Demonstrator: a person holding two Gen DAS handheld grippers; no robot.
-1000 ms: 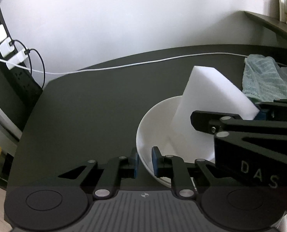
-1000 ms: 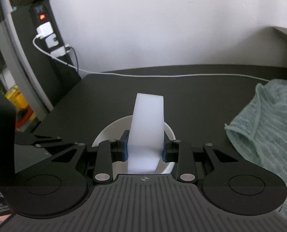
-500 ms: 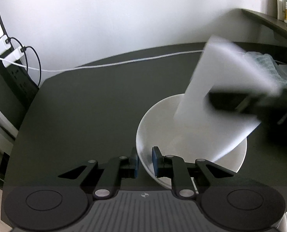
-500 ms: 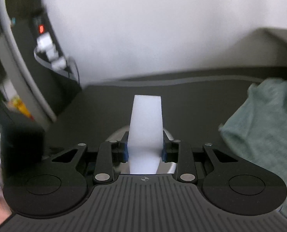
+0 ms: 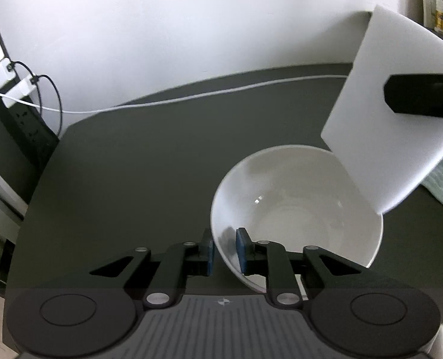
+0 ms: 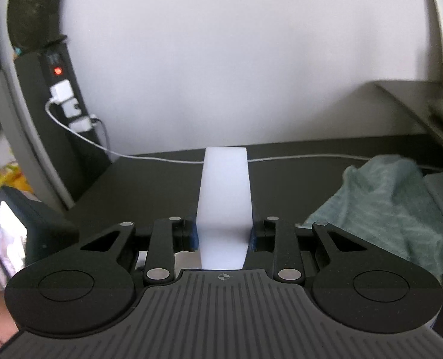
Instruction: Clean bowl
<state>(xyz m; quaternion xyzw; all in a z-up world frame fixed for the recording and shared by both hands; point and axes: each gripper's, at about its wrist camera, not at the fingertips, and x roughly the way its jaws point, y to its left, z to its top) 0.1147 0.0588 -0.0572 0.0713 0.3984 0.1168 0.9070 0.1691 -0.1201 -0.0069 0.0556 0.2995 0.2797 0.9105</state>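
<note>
A round white ceramic bowl (image 5: 296, 206) sits upright on the dark matte worktop (image 5: 149, 161), mouth facing up, in front of the left gripper (image 5: 224, 249). Its near lower wall is hidden behind that gripper's black body, and its far right rim is covered by a white rectangular foam sponge block (image 5: 392, 125). The left gripper's blue-padded fingers (image 5: 241, 249) are clenched on the bowl's near rim, one pad inside and one outside. In the left wrist view the sponge hangs above and to the right of the bowl, tilted, its long axis running from upper right down toward the rim; whether it touches the rim cannot be told. The right gripper (image 6: 224, 234) grasps this sponge (image 6: 225, 200) between its fingers, the block pointing straight forward. A crumpled pale teal cloth (image 6: 395, 209) lies at the right, partly cut off. A thin white cable (image 5: 191, 97) crosses the worktop's far edge.
</note>
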